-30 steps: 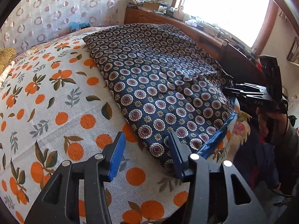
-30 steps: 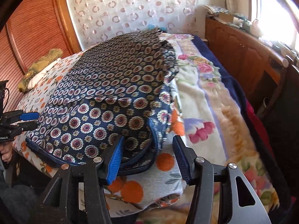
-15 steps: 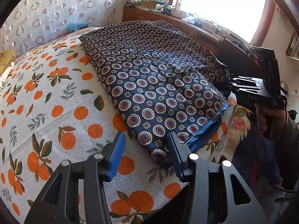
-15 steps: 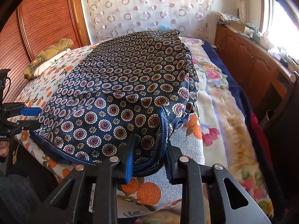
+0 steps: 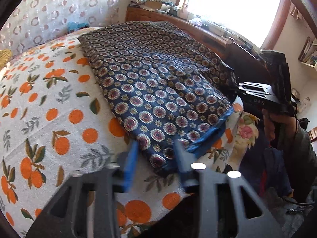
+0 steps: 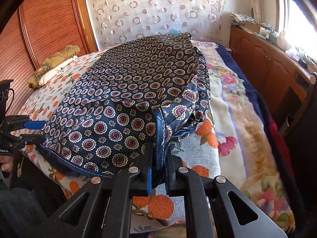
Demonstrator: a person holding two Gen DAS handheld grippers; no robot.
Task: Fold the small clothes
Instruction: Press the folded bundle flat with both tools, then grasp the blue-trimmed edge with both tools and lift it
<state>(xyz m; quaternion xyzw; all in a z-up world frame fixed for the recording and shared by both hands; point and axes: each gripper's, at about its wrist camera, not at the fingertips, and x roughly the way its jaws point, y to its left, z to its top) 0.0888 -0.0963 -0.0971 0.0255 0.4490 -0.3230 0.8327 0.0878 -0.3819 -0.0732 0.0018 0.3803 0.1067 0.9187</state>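
Bedroom light pours from a window over a long wooden cabinet [image 6: 263, 59] along one side, with a ribbed wooden panel and a sheer curtain dotted with rings [image 6: 158, 10] behind the bed [image 5: 49, 103]. A coarse woven sheet printed with oranges and leaves covers the bed, and a plush floral blanket [image 6: 243, 107] with a dark blue border lies on the side toward the cabinet. Spread across the middle is the navy garment [image 5: 158, 91], a thin, smooth cloth covered in rows of round medallions, with a plain blue hem running along its near edge. It lies mostly flat, with soft creases in the centre; its near corners reach the foot edge of the bed, and its far end stretches toward the curtain. The right tongs [image 6: 159, 168] are closed narrow on the right near corner, the blue stitched hem pinched upright between the pads and the cloth bunched into folds just behind. The left tongs [image 5: 156, 158] sit at the other near corner, the pads partly apart on either side of the cloth tip; motion blur hides whether they touch it. A yellow-green patterned cushion [image 6: 53, 63] rests by the ribbed panel, well apart from the garment. Bare orange-print sheet lies open to the left of the garment, and floral blanket to the right.
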